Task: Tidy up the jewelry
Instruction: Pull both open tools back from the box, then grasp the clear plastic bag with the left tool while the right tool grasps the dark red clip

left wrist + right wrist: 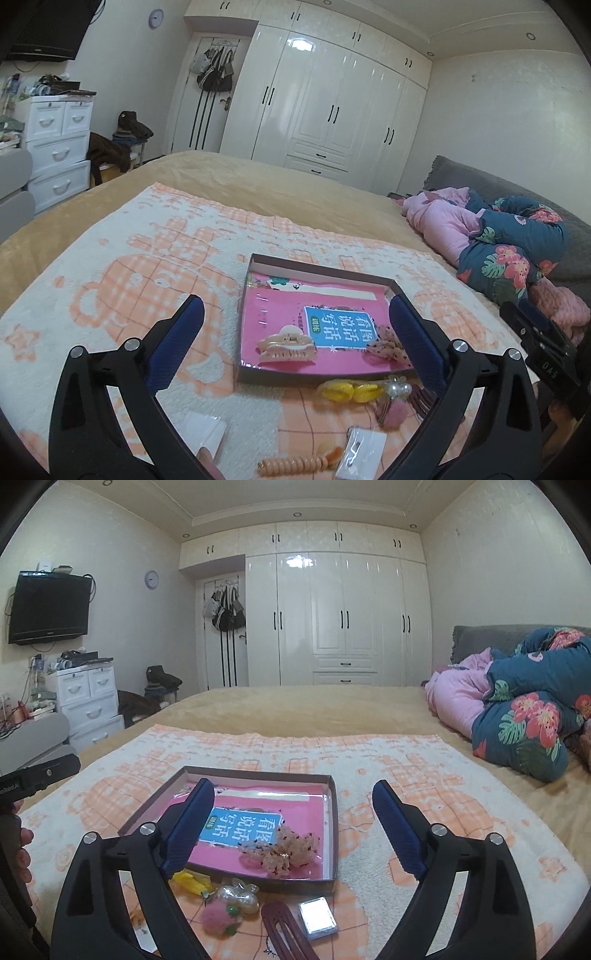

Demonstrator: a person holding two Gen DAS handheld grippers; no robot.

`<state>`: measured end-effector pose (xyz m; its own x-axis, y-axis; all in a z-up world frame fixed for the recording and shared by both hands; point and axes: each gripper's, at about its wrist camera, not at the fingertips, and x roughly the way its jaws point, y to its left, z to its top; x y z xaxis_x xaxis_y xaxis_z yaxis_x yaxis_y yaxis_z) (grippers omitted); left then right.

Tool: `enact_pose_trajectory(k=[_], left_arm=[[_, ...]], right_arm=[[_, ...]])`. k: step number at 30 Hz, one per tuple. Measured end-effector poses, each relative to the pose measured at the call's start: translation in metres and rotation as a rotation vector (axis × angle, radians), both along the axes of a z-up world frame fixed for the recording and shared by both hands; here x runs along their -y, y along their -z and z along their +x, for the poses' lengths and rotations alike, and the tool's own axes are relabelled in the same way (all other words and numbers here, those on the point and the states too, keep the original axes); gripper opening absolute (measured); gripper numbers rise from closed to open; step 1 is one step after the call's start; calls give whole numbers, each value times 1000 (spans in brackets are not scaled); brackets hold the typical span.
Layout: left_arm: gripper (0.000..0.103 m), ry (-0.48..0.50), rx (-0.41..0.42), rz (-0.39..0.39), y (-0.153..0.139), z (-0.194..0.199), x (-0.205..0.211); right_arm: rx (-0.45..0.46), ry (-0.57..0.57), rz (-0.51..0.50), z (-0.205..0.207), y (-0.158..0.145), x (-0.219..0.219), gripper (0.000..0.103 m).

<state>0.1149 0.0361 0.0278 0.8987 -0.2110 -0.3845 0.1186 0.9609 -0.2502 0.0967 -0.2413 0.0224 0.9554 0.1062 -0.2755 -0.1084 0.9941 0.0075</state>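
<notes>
A shallow brown box (255,275) lined with a pink book lies on the blanket. Inside it are a peach claw clip (287,347) and a dotted mesh bow (388,345). My left gripper (297,310) hangs open above the box with nothing between its fingers. In front of the box lie a yellow clip (347,392), a pearl ornament (399,387) and a pink pompom (391,415). My right gripper (293,794) is also open and holds nothing, above the box (334,812) and the bow (284,853). A dark red hair clip (284,926) and a small white case (317,917) lie nearest.
An orange spiral hair tie (291,463), a white packet (360,450) and a white card (205,428) lie at the near edge. The peach-patterned blanket (424,775) covers a tan bed. Bundled quilts (524,716) sit at the right; white drawers (88,698) stand at the left.
</notes>
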Motion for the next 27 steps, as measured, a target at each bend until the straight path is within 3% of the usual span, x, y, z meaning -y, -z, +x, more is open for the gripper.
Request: enact_pose_trajectory(k=[13,27], left_arm=[[92,11,-2,7,4,-29,-7],[92,29,-79,82,32,-46,-3]], right_arm=[[7,-48,-42,-33,3,-3,86],[-65,-93,-74,-51,26,-10,89]])
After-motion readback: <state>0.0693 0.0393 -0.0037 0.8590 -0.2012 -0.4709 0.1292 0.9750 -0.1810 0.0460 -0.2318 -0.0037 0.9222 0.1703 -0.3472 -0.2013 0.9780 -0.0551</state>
